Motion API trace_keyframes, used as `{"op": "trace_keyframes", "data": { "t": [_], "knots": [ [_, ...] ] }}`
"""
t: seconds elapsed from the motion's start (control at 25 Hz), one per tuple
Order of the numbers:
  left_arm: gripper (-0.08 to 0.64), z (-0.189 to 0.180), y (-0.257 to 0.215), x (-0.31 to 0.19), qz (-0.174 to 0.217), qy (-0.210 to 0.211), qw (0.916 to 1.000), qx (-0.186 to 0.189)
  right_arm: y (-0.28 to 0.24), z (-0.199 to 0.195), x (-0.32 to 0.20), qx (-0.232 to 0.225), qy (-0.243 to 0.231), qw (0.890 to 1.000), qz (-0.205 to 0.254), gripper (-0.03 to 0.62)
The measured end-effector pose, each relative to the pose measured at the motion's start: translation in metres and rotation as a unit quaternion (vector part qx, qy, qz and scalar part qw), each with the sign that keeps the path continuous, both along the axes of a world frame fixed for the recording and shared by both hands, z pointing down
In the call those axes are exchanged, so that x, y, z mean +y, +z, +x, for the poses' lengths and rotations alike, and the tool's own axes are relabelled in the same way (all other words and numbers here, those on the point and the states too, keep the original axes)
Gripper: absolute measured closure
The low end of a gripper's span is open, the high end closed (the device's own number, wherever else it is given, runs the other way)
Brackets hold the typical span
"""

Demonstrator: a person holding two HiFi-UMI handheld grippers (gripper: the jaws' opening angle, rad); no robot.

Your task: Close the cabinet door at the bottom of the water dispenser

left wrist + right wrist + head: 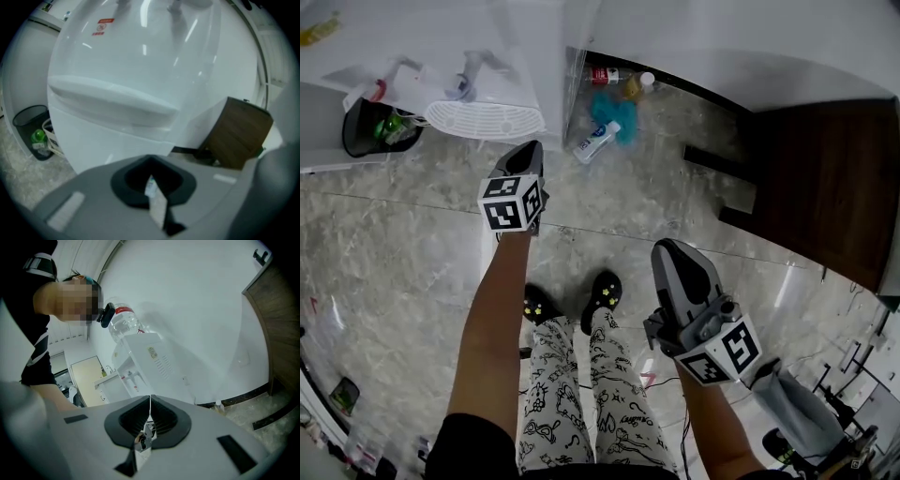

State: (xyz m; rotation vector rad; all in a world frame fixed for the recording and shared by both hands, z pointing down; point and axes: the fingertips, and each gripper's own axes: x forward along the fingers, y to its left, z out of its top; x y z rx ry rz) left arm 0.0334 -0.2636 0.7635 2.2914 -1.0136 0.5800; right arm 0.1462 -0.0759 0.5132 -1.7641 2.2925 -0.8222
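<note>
The left tool is clenched, with nothing between its jaws. It is held out in front of the water dispenser, its tips just short of the dispenser's slotted white drip tray in the head view. The right tool is clenched as well, its ribbed pads pressed into a thin line and holding nothing. It hangs farther back from the dispenser, off to the dispenser's right side.

The cabinet door is the plain white panel under the drip-tray ledge, at the foot of the dispenser. In the left gripper view it seems to lie flush with the front, and neither tool touches it.

Left of the dispenser stands a dark waste bin with something green inside. Just right of the dispenser's base, several bottles lie and stand on the marble floor against the wall. Farther right of the dispenser is a dark wooden cabinet. The right gripper view shows a clear water bottle set upside down on top of the dispenser. The person's black shoes are on the floor, back from the dispenser.
</note>
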Motion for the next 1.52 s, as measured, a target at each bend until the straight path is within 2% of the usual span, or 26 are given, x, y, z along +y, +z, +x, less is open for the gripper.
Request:
{"op": "trace_keyframes", "data": {
  "t": [0.16, 0.36, 0.6, 0.72, 0.8, 0.92, 1.08, 1.16, 1.32, 1.52],
  "knots": [
    [0.563, -0.003, -0.019, 0.027, -0.003, 0.008, 0.9999, 0.011, -0.003, -0.006, -0.002, 0.000, -0.005, 1.000, 0.001, 0.575],
    [0.563, -0.010, -0.089, 0.078, 0.026, 0.055, 0.9979, 0.024, -0.012, -0.025, -0.009, 0.014, -0.028, 1.000, -0.002, 0.575],
    [0.563, -0.033, -0.210, 0.139, 0.065, 0.085, 0.9935, 0.038, -0.068, -0.059, -0.001, 0.015, -0.053, 0.998, 0.006, 0.575],
    [0.563, -0.042, -0.283, 0.183, 0.076, 0.120, 0.9886, 0.050, -0.108, -0.075, 0.019, 0.014, -0.057, 0.998, 0.004, 0.575],
    [0.563, -0.052, -0.333, 0.210, 0.081, 0.129, 0.9863, 0.064, -0.142, -0.086, 0.037, 0.007, -0.057, 0.998, 0.008, 0.575],
    [0.563, -0.068, -0.402, 0.231, 0.101, 0.130, 0.9826, 0.087, -0.188, -0.100, 0.055, 0.006, -0.058, 0.998, 0.026, 0.575],
    [0.563, -0.089, -0.470, 0.252, 0.141, 0.153, 0.9736, 0.093, -0.243, -0.123, 0.075, 0.013, -0.070, 0.996, 0.058, 0.575],
    [0.563, -0.101, -0.495, 0.257, 0.154, 0.158, 0.9713, 0.089, -0.267, -0.140, 0.082, 0.007, -0.090, 0.993, 0.074, 0.577],
    [0.563, -0.122, -0.524, 0.277, 0.152, 0.158, 0.9726, 0.078, -0.298, -0.170, 0.102, -0.017, -0.136, 0.986, 0.100, 0.577],
    [0.563, -0.141, -0.539, 0.297, 0.190, 0.145, 0.9689, 0.066, -0.312, -0.181, 0.124, -0.026, -0.137, 0.986, 0.095, 0.577]
  ]
}}
